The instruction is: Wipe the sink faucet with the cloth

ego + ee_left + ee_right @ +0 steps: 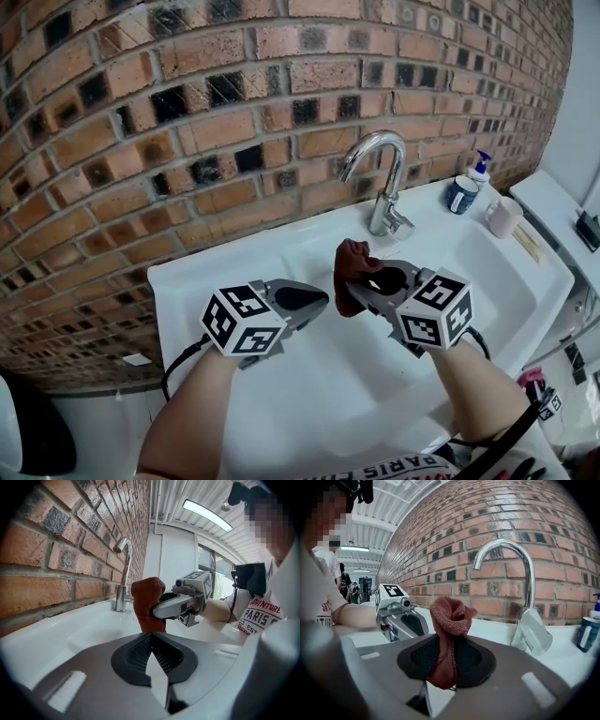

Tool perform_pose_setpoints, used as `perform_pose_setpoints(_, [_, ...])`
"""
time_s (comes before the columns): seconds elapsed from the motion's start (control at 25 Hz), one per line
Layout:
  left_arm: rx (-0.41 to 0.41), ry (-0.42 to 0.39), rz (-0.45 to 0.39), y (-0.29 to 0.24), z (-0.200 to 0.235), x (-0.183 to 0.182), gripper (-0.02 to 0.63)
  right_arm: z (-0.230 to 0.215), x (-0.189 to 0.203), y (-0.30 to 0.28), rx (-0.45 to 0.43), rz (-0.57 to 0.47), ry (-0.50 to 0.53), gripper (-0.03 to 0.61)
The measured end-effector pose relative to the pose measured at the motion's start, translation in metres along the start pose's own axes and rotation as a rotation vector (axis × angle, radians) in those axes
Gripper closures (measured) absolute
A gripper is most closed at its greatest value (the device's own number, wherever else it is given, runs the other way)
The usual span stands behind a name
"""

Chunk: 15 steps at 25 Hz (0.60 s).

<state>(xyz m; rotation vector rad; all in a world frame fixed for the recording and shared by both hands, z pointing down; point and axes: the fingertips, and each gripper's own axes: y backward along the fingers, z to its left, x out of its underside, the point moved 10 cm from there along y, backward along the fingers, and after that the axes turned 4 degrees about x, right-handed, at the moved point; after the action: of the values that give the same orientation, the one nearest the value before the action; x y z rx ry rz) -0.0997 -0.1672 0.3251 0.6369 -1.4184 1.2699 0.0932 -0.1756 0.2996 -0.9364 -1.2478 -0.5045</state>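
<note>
A chrome gooseneck faucet (382, 183) stands at the back of the white sink (234, 267), against the brick wall. My right gripper (361, 281) is shut on a rust-brown cloth (357, 265), which bunches above its jaws a short way in front of the faucet (520, 592). In the right gripper view the cloth (447, 630) hangs pinched between the pads. My left gripper (314, 298) is shut with nothing in it, just left of the cloth (147, 604) and over the basin. The right gripper (161, 609) shows ahead of it.
A blue soap bottle (463, 190) and a pale pink cup (504, 217) stand on the sink's right ledge. A white toilet tank (562, 211) is at the far right. The brick wall (187, 122) rises right behind the faucet.
</note>
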Motion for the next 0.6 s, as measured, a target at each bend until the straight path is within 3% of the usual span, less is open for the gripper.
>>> perform_pose_setpoints(0.6, [0.0, 0.0, -0.003, 0.0, 0.001, 0.0, 0.614, -0.001, 0.013, -0.008, -0.078, 0.038, -0.028, 0.492])
